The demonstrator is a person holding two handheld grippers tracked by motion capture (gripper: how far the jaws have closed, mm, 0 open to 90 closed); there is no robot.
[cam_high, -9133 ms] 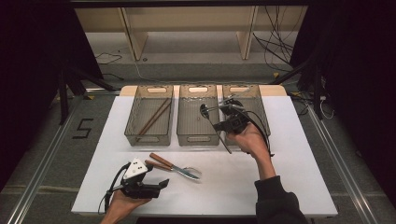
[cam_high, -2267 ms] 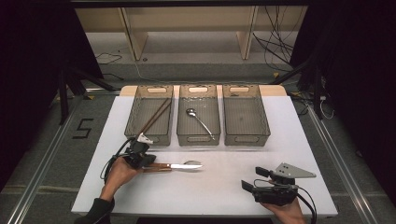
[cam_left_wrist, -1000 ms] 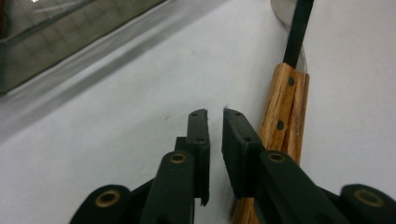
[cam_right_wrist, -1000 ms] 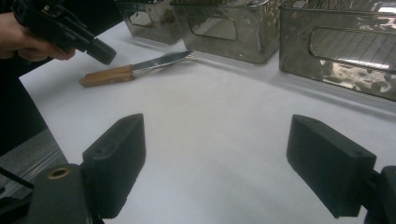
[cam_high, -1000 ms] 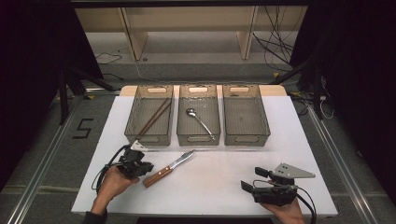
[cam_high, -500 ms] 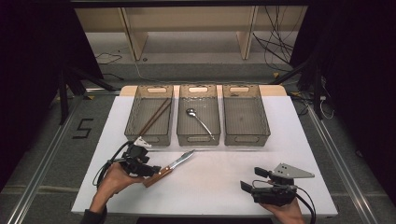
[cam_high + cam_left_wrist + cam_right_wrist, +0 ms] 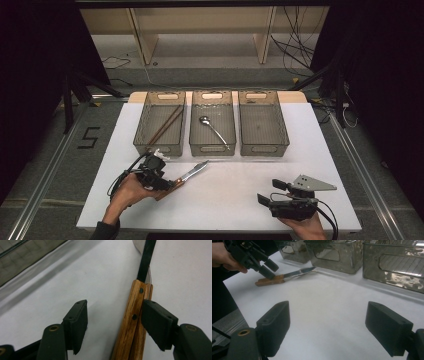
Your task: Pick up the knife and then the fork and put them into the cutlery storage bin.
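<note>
A wooden-handled knife (image 7: pixel 194 172) lies on the white table (image 7: pixel 235 175), its blade pointing to the back right. In the left gripper view a second wooden handle lies tight against the knife handle (image 7: pixel 132 315). My left gripper (image 7: pixel 166 183) is open, its jaws straddling these handles with the right pad close to the wood. The right gripper view shows the knife (image 7: pixel 287 276) under that left gripper (image 7: pixel 269 271). At the front right, my right gripper (image 7: pixel 270 192) rests low on the table. It stands open (image 7: pixel 332 325) with nothing between its jaws.
Three clear bins line the back of the table. The left bin (image 7: pixel 142 145) holds chopsticks (image 7: pixel 165 124), the middle bin (image 7: pixel 212 149) a spoon (image 7: pixel 212 127), and the right bin (image 7: pixel 264 148) holds nothing. Bare table lies between the grippers.
The left gripper has moved right and lowered its open jaws around the wooden handles. The knife lies angled where earlier it lay level. The right gripper has stayed still.
</note>
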